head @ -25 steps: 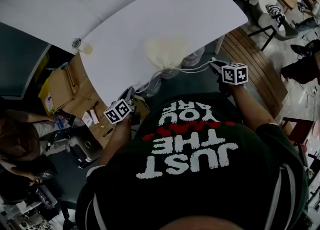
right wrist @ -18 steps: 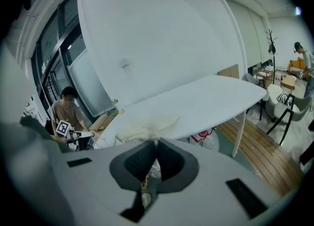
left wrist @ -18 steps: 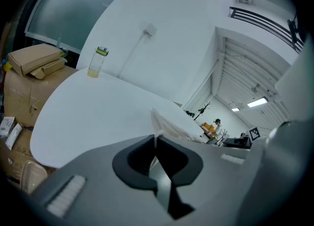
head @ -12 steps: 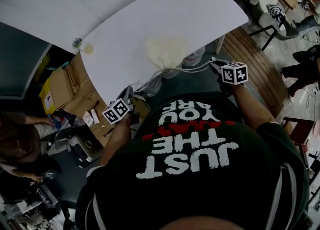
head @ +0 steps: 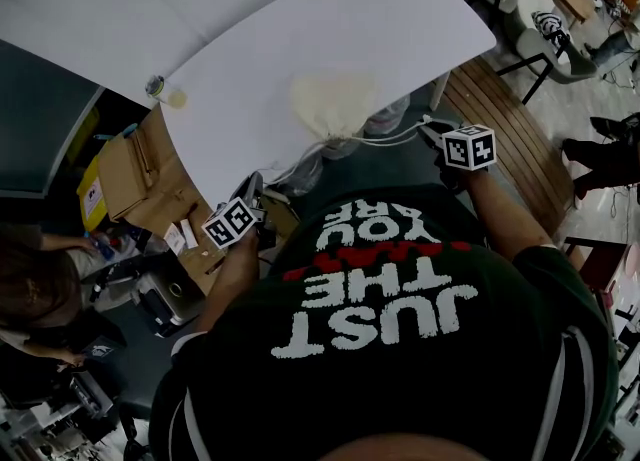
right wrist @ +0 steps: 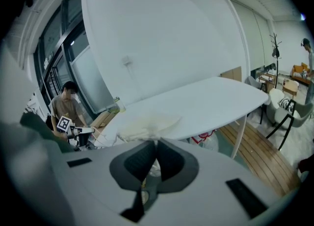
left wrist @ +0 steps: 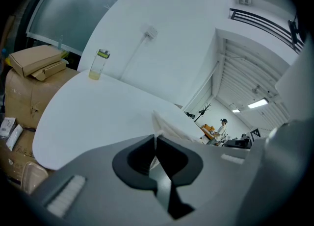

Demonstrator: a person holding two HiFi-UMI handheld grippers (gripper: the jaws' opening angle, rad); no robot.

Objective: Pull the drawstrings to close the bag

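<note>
Bag (head: pixel 333 101) is resting at the near edge of the table (head: pixel 400 29), left gripper (head: pixel 251 189) and right gripper (head: pixel 429 130) each clamping a drawstring (head: pixel 395 135).

One bag (head: pixel 333 101), two drawstrings (head: pixel 395 136) (head: pixel 300 164), two grippers (head: pixel 258 187) (head: pixel 430 129) — one jar (left wrist: pixel 99 64) (boxes (left wrist: pixel 37 59) (left wrist: pixel 22 100): seemingly two).

Table (head: pixel 380 29) blown white, surroundings dim — fisheye warp, dark corners; near foreground perhaps soft.

wear: black tee (head: pixel 400 349), white and red lettering, white-striped sleeves (head: pixel 566 369) | left tongs (left wrist: pixel 156 145) / right tongs (right wrist: pixel 155 152): grey shells, black pads (left wrist: pixel 131 162), black-and-white marker cubes (head: pixel 469 147)
</note>
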